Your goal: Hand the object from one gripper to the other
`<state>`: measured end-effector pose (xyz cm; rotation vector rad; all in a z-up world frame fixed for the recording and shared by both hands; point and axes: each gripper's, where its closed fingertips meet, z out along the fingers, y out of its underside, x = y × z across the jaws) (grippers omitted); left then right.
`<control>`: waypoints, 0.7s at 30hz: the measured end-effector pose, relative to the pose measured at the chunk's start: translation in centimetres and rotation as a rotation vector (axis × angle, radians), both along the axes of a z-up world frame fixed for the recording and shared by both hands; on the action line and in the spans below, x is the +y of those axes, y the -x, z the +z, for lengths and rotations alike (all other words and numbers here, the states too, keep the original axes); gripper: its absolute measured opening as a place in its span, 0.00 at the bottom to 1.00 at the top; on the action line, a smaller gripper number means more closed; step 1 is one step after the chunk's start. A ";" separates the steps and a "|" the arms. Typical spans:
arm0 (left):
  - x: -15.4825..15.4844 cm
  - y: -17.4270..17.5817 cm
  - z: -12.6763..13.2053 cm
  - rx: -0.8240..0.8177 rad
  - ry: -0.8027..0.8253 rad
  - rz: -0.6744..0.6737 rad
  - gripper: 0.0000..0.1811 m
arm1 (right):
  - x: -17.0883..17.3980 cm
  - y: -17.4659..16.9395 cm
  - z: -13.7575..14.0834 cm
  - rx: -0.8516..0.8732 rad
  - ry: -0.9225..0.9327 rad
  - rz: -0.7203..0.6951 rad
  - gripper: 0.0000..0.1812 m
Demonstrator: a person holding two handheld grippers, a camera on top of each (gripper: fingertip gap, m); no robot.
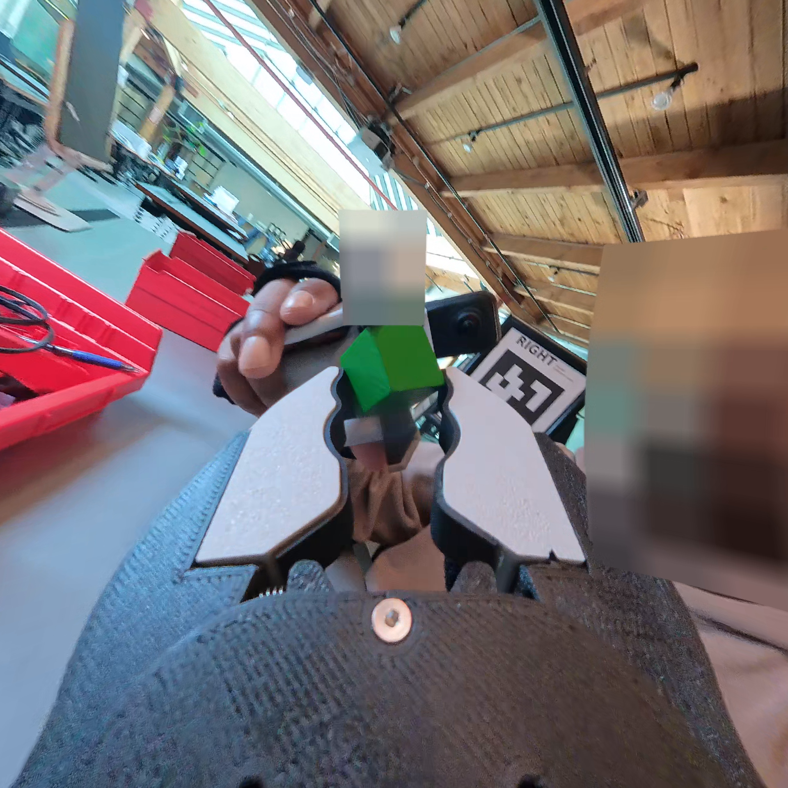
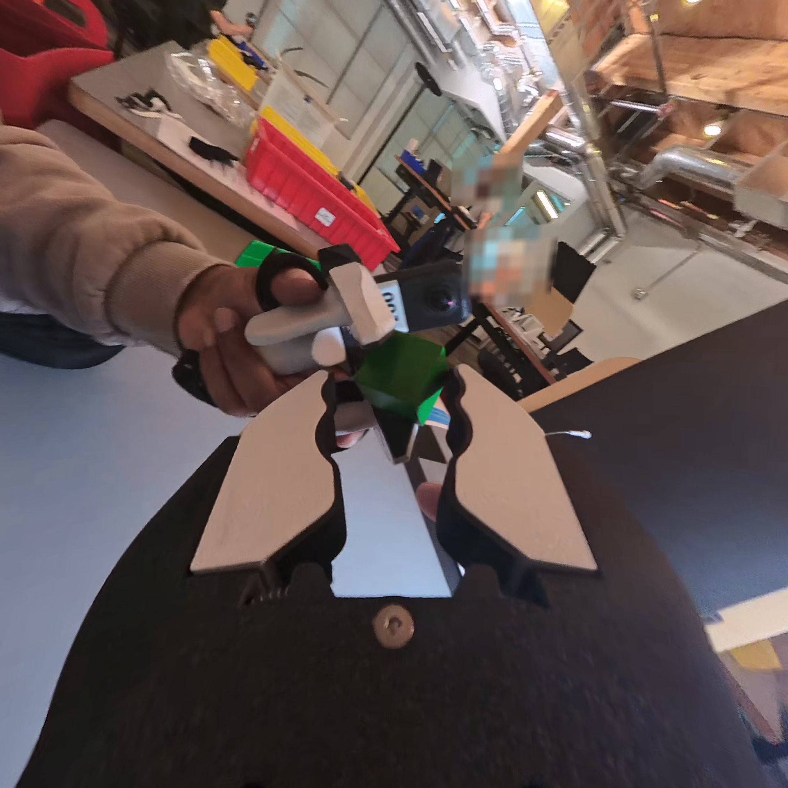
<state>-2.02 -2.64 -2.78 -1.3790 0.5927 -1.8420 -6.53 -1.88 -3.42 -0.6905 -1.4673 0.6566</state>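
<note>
Left wrist view
- Left gripper (image 1: 391, 379): my jaws pinch the green block (image 1: 396, 362) at their very tips, at 12 o'clock of the pivot screw.
- Right hand (image 1: 256, 354): at 10 o'clock of the block, just behind it.
- Red bin (image 1: 64, 341): at 9 o'clock on the worktop (image 1: 128, 447); it holds a black cable loop (image 1: 25, 324) and a blue pen (image 1: 94, 358).
- More red bins (image 1: 187, 290): farther back at 10 o'clock, contents hidden.

Right wrist view
- Right gripper (image 2: 390, 383): my jaws bracket the same block. It meets the 3 o'clock tip, but I cannot tell whether the 9 o'clock tip bears on it.
- Left hand (image 2: 230, 337): at 9 o'clock, gripping the other handle.
- Far red bin (image 2: 307, 196): at 11 o'clock with yellow bins (image 2: 294, 132) behind it; contents unclear.

Risk
- Drop: likely if my left jaws let go before my right jaws truly clamp.
- Twist: the block sits cornerwise at the tips, so I judge an uneven squeeze could spin it out.
</note>
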 end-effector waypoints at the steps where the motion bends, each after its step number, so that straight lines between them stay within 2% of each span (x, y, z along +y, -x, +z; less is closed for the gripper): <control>1: -0.4 -0.3 -0.1 0.017 -0.008 -0.029 0.23 | -0.4 -0.1 -0.3 -0.026 0.011 0.027 0.28; 6: -2.3 -1.2 -1.0 0.104 -0.075 -0.130 0.23 | -1.8 -0.8 -1.1 -0.141 0.135 0.151 0.30; 8: -2.6 -1.3 -1.2 0.121 -0.089 -0.148 0.23 | -2.4 -1.1 -1.2 -0.156 0.160 0.193 0.28; 14: -3.0 -1.3 -1.3 0.130 -0.108 -0.173 0.22 | -2.7 -1.1 -1.0 -0.145 0.185 0.226 0.25; 17: -2.5 -1.1 -1.1 0.129 -0.132 -0.124 0.22 | -2.3 -1.1 -0.7 -0.122 0.169 0.202 0.25; 19: -1.3 -0.4 -0.5 0.110 -0.165 -0.018 0.27 | -1.7 -1.3 0.0 -0.097 0.183 0.172 0.25; 21: -0.2 0.7 0.0 0.131 -0.209 0.087 0.31 | -0.1 -1.9 0.7 -0.082 0.158 0.085 0.25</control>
